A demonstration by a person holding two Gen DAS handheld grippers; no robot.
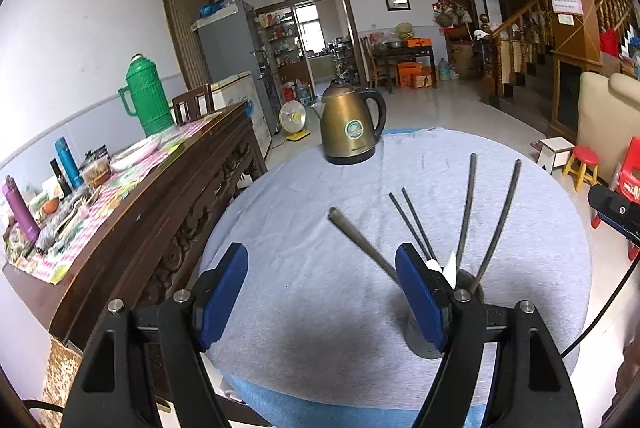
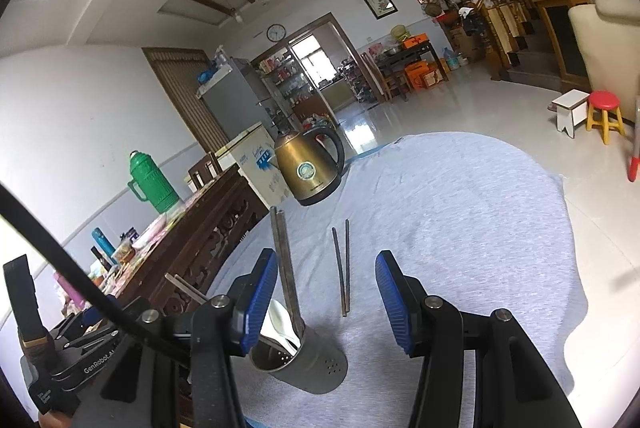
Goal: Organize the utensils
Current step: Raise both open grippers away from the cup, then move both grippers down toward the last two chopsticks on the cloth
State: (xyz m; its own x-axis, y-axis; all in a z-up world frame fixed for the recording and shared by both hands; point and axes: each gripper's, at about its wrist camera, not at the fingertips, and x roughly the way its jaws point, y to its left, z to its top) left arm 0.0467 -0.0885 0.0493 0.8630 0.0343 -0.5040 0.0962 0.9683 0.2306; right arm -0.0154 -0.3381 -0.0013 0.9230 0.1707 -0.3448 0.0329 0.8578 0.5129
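Chopsticks [image 2: 343, 268] lie on the table [image 2: 460, 228] beside the holder [image 2: 308, 364], both hand-held grippers [image 1: 320, 292] [image 2: 326, 302] spread apart, likely ready to grab them.

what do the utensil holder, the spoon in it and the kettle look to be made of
Utensil holder: probably matte grey metal, a thin-walled cylinder with small punched holes. Spoon: glossy white, likely ceramic or plastic; the look leaves it open. Kettle: brushed bronze-toned metal with soft reflections, handle and base apparently black plastic.

Metal utensil holder [image 2: 308, 360] upright on grey cloth.
Holds chopsticks [image 1: 466, 216] and white spoon [image 2: 280, 322]; two dark chopsticks [image 2: 343, 268] lying just beyond.
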